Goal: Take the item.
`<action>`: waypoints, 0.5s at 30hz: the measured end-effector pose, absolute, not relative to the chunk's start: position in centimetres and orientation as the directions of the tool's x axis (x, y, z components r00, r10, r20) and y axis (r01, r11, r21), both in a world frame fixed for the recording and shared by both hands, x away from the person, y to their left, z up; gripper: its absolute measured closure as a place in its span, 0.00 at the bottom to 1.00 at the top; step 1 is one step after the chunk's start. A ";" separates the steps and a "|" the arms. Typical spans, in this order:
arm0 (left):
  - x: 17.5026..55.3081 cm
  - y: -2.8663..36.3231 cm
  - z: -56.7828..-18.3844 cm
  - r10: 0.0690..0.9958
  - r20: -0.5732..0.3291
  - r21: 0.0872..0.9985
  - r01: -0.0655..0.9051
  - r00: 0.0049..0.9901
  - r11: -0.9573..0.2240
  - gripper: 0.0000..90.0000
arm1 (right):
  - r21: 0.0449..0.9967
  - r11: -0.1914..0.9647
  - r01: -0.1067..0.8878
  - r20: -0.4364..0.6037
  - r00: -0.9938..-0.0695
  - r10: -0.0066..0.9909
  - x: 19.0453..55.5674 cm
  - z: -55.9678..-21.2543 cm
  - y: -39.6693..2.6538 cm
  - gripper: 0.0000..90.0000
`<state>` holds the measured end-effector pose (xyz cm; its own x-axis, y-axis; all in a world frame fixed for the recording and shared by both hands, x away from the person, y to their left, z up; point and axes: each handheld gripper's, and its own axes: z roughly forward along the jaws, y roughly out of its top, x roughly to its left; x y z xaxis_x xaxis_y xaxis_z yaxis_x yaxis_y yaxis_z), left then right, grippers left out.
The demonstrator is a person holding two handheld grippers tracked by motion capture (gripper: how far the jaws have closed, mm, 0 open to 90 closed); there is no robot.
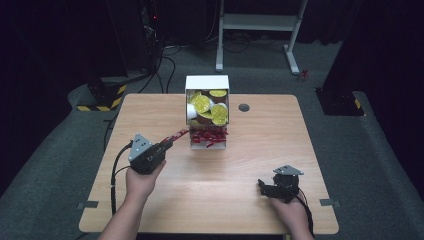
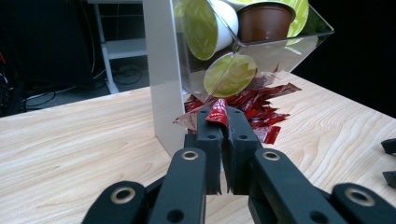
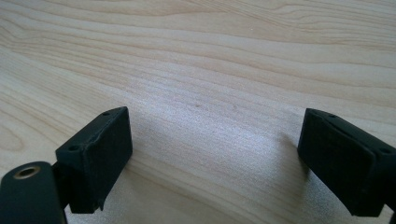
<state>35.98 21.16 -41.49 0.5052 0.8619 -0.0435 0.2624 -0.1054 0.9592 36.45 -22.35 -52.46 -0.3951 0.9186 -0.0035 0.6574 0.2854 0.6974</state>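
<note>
A white and clear dispenser box (image 1: 207, 83) stands at the middle back of the wooden table (image 1: 240, 165). Its upper bin holds coffee pods (image 1: 210, 107) with yellow-green lids. Below them a pile of red sachets (image 1: 210, 136) spills from its open front. My left gripper (image 1: 170, 142) is just left of that opening, shut on one red sachet (image 1: 179, 133). In the left gripper view the jaws (image 2: 223, 116) pinch the sachet (image 2: 215, 115) in front of the pile (image 2: 261, 105) and the box wall (image 2: 163, 70). My right gripper (image 1: 262, 187) rests open near the front right, with bare table (image 3: 210, 56) between its jaws (image 3: 215, 122).
A black round grommet (image 1: 244, 107) sits in the tabletop right of the box. Beyond the table's far edge stand a white desk frame (image 1: 260, 24) and a yellow-and-black striped base (image 1: 101, 101) on grey carpet. The right gripper's jaws (image 2: 390, 161) peek in at the left gripper view's right edge.
</note>
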 end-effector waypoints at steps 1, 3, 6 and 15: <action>36.0 21.3 -41.5 0.863 -0.040 0.959 0.262 0.504 -0.109 0.96 | 0.697 0.285 0.658 -0.003 -0.395 0.919 36.4 -52.5 -22.4 0.11; 36.0 21.4 -41.5 0.865 -0.038 0.958 0.264 0.500 -0.110 0.96 | 0.697 0.285 0.657 -0.003 -0.395 0.919 36.4 -52.5 -22.4 0.11; 36.0 21.7 -41.5 0.869 -0.037 0.959 0.261 0.494 -0.108 0.96 | 0.697 0.285 0.657 -0.003 -0.395 0.919 36.4 -52.5 -22.4 0.11; 35.8 22.5 -41.4 0.878 -0.030 0.960 0.258 0.478 -0.108 0.96 | 0.697 0.285 0.657 -0.003 -0.395 0.919 36.4 -52.5 -22.4 0.11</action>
<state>35.83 22.48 -41.43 0.4785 0.8776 -0.0298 0.2581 -0.1082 0.9600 36.44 -22.35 -52.46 -0.3950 0.9187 -0.0033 0.6575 0.2852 0.6974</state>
